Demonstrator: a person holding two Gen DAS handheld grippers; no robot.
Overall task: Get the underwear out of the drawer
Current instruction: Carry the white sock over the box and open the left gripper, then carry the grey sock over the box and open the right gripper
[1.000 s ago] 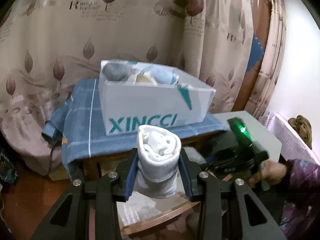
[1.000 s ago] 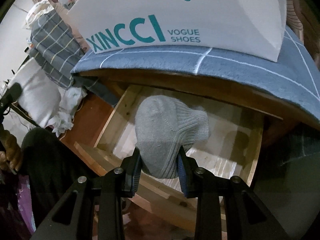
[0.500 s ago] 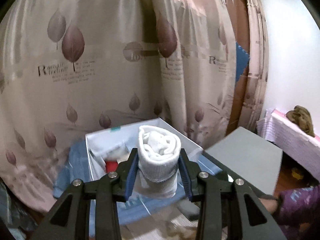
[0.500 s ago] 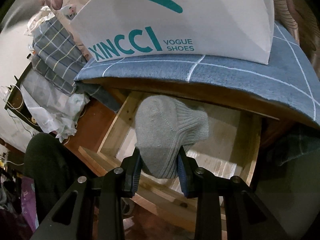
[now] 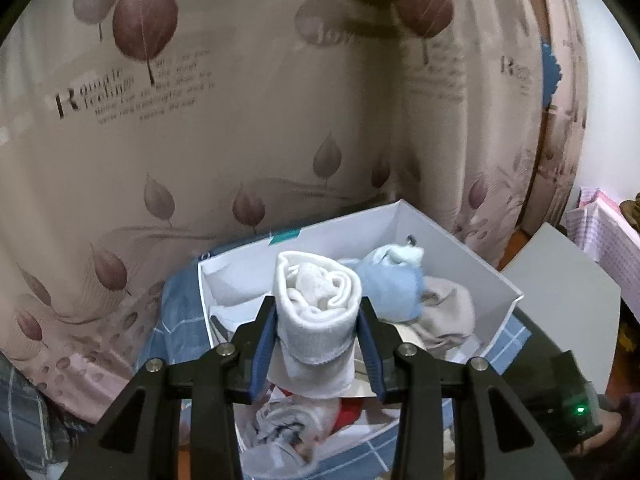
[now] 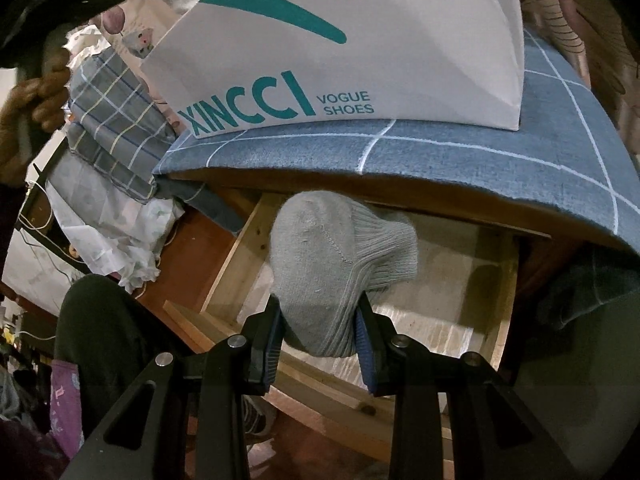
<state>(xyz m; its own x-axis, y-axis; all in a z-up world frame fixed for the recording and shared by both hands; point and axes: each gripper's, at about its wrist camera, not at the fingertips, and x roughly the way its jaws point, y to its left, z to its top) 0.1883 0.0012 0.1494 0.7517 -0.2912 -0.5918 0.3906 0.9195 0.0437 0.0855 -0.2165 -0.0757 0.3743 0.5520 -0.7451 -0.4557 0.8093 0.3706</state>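
My left gripper (image 5: 318, 324) is shut on a rolled white garment (image 5: 316, 304) and holds it above the open white shoe box (image 5: 496, 280), which holds a light blue roll (image 5: 394, 284) and other folded pieces. My right gripper (image 6: 320, 326) is shut on a grey knitted garment (image 6: 332, 256), held over the open wooden drawer (image 6: 440, 292). The drawer's floor below it looks bare. The shoe box (image 6: 360, 40) stands on the blue checked cloth (image 6: 440, 160) above the drawer.
A leaf-print curtain (image 5: 240, 120) hangs right behind the box. A grey panel (image 5: 560, 280) stands at the right. In the right wrist view, checked fabric (image 6: 112, 120) and white bags (image 6: 104, 216) pile up left of the drawer, with a person's dark leg (image 6: 100, 320) below.
My left gripper has risen and moved forward with the white roll, from in front of the box to above its open top. The right gripper has stayed over the drawer with the grey garment.
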